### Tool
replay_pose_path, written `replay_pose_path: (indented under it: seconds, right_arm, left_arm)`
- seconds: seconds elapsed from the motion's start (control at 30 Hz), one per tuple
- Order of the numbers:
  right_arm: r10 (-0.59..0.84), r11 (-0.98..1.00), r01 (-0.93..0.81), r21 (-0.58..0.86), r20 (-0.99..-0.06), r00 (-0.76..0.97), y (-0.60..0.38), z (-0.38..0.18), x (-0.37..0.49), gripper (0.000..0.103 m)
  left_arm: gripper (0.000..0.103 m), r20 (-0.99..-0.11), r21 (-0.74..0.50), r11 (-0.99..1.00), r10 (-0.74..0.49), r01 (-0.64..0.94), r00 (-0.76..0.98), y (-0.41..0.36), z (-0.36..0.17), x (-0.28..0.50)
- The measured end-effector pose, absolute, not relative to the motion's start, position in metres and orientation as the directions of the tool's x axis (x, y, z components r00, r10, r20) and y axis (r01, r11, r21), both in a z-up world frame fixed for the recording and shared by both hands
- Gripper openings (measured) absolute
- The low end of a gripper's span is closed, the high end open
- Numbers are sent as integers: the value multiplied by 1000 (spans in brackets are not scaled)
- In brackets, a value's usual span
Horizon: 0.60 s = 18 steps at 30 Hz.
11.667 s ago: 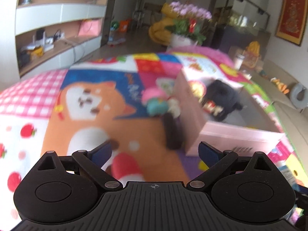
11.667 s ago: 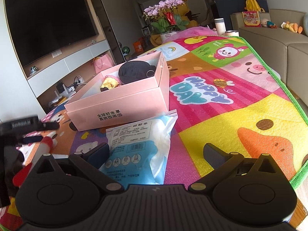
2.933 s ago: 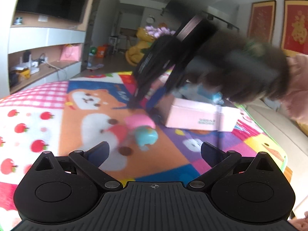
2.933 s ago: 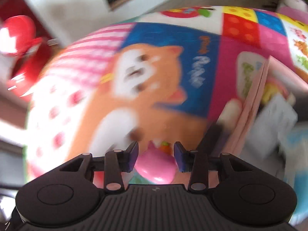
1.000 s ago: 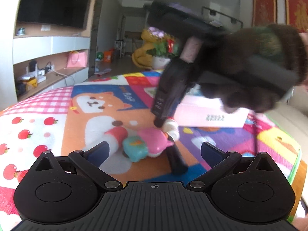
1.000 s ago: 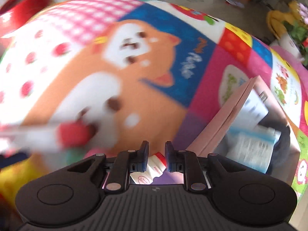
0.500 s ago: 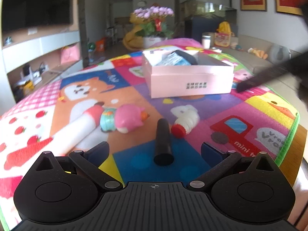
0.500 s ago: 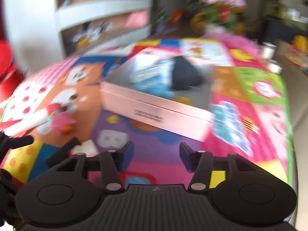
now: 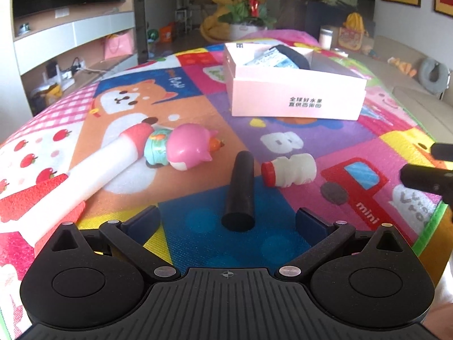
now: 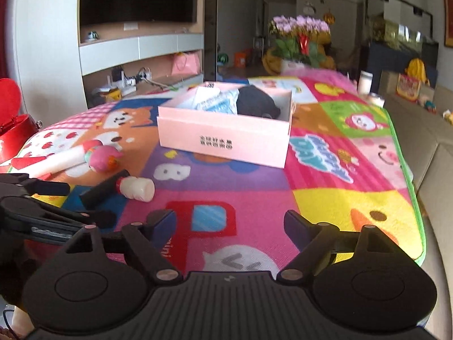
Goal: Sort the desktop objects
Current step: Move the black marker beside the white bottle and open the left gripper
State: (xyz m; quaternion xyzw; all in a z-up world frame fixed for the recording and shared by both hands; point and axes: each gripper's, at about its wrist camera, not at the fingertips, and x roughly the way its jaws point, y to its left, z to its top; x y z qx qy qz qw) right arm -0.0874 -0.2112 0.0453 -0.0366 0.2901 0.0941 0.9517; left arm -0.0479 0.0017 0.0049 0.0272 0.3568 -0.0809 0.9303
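Note:
On the colourful play mat lie a black cylinder (image 9: 240, 187), a small white bottle with a red cap (image 9: 288, 170), a pink-headed toy figure (image 9: 184, 148) and a long white tube with a red end (image 9: 96, 164). Behind them stands a pink box (image 9: 297, 96) holding a blue-white packet and a dark item. My left gripper (image 9: 228, 222) is open just short of the black cylinder's near end. My right gripper (image 10: 229, 223) hovers over the mat right of the bottle (image 10: 137, 188), jaws opening, nothing between them. The box (image 10: 223, 136) sits ahead of it.
The mat's green edge (image 10: 407, 170) runs along the right, with a beige sofa beyond. A flower pot (image 9: 246, 14) stands past the table's far end. A shelf unit and television fill the left wall. A red case (image 10: 11, 130) sits left.
My right gripper let go of the small bottle, swung away to the right of it and opened. The bottle now lies beside the black cylinder. My left gripper edged closer to the cylinder.

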Motion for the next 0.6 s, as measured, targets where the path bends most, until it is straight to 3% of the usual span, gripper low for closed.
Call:
replay_pose_path:
  seconds: [0.13, 0.6]
  right_arm:
    - [133, 985, -170, -20, -536, 834, -218, 49, -91, 88]
    - [76, 997, -60, 47, -603, 794, -240, 22, -76, 89]
  left_arm:
    - [103, -687, -26, 986, -140, 167, 713, 2, 9, -47]
    - [102, -609, -330, 878, -479, 346, 632, -22, 20, -31]
